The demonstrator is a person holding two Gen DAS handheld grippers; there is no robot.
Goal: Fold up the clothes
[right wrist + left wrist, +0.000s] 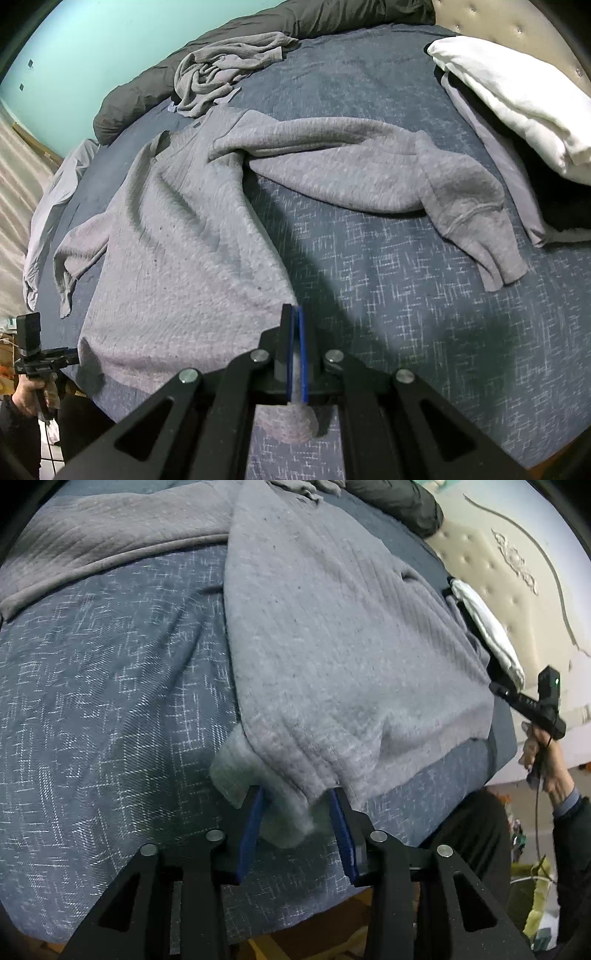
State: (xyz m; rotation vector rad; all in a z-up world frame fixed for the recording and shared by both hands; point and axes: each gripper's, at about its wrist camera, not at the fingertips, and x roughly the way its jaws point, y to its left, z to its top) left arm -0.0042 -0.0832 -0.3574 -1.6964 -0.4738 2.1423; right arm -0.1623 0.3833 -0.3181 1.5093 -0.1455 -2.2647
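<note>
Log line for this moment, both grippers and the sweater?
left gripper: open, hem corner between pads | right gripper: shut on grey sweater hem | sweater: flat on bed

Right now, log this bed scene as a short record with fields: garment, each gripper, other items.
surface: bed with blue patterned cover
garment: grey sweater spread flat, one sleeve lying across toward the stack
right gripper: shut on the sweater's hem corner
left gripper: fingers apart, other hem corner between them, not clamped
stack: folded clothes, white piece on top, near the headboard
other: crumpled grey garment at the far side, beside a dark duvet
</note>
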